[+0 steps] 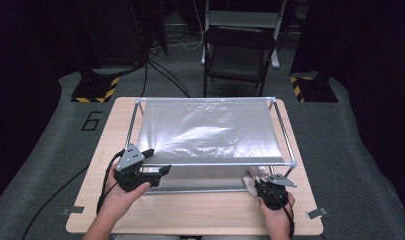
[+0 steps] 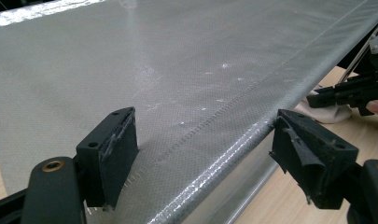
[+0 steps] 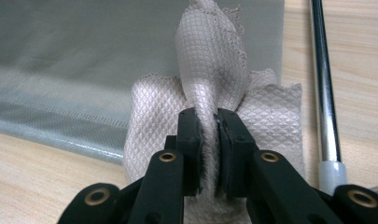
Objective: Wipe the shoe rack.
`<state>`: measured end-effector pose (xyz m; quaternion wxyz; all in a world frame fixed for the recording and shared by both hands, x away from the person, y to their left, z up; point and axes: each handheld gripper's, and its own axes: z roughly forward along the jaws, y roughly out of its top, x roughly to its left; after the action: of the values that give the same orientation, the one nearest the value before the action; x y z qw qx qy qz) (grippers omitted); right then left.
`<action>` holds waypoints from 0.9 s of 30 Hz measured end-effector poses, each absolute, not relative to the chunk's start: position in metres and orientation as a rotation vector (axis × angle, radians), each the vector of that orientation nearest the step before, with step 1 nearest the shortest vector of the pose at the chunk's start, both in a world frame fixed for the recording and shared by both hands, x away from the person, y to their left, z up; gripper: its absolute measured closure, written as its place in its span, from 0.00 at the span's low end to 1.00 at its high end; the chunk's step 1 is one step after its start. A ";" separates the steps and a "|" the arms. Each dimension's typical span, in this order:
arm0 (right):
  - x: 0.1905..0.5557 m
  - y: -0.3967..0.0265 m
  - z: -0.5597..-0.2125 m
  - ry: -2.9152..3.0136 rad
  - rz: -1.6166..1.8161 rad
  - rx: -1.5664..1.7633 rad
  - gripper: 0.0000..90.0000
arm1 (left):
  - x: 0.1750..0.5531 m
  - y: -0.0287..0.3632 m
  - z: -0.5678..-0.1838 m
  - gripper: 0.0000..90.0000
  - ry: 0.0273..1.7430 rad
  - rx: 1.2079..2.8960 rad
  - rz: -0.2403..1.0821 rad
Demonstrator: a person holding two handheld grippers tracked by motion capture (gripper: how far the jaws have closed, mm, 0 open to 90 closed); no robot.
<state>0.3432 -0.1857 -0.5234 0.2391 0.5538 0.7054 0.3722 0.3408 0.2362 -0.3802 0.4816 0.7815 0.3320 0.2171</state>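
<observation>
Two tools in my hands. Right tool (image 3: 208, 116) pinches a bunched white cloth (image 3: 214, 79), pressed low against the sheet's (image 1: 210, 131) front face at its right corner, beside the metal rod (image 3: 323, 84). Left tool (image 2: 200, 154) gapes wide, straddling the sheet's front edge above the worktop (image 1: 190, 210).

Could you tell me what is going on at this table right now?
A person works with a gripper in each hand. The right gripper has its fingers pinched on a white quilted cloth by the near right corner of a metal frame. The left gripper stands open over the silvery sheet stretched across that frame.
</observation>
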 end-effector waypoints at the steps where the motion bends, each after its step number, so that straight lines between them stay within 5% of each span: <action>1: 0.343 -0.183 -0.523 1.929 1.007 1.521 0.89 | 0.341 0.236 -0.380 0.25 0.811 1.908 0.531; 17: 0.358 -0.080 -0.524 2.182 1.078 1.303 0.90 | 0.340 0.235 -0.381 0.25 0.807 1.903 0.540; 27: 0.364 -0.126 -0.522 2.156 1.049 1.354 0.90 | 0.341 0.235 -0.381 0.25 0.802 1.915 0.540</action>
<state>0.3637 -0.1262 -0.5215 0.1928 0.4825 0.7684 0.3737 0.3409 0.2354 -0.3806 0.4778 0.7842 0.3283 0.2213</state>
